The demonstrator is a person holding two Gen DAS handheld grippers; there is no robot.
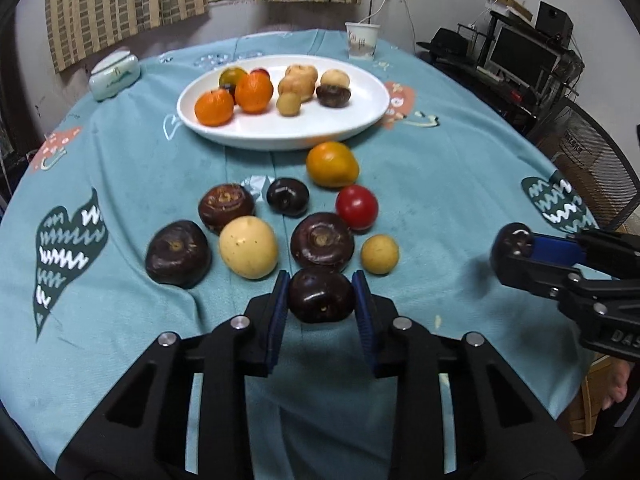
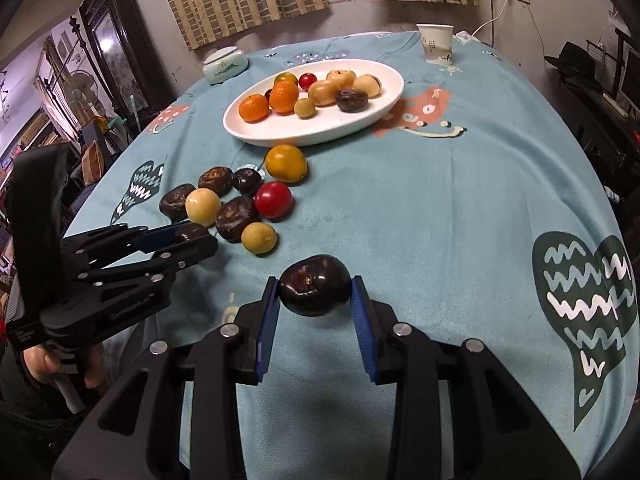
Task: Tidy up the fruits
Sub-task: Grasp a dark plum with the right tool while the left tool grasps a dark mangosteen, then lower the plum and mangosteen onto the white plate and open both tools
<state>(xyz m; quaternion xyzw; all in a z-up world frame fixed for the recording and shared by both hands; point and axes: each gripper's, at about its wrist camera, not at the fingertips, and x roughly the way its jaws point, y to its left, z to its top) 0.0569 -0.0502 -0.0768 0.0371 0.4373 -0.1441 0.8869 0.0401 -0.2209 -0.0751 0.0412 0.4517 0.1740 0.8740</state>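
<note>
A white oval plate [image 1: 360, 120] [image 2: 384, 108] at the table's far side holds oranges, pale yellow fruits, a dark chestnut-like fruit and a small red one. Loose fruits lie in front of it: an orange-yellow fruit [image 1: 332, 164], a red tomato [image 1: 357, 207], pale yellow fruits [image 1: 248, 247] and several dark water chestnuts [image 1: 322, 241]. My left gripper [image 1: 321, 298] is shut on a dark water chestnut [image 1: 321, 296] at the near edge of this pile. My right gripper [image 2: 314, 286] is shut on another dark water chestnut [image 2: 314, 285], held just above the cloth, right of the pile.
A teal patterned cloth [image 1: 440, 200] covers the round table. A paper cup [image 1: 362, 40] stands at the far right edge and a small ceramic jar [image 1: 114, 74] at the far left. A chair and shelves stand right of the table.
</note>
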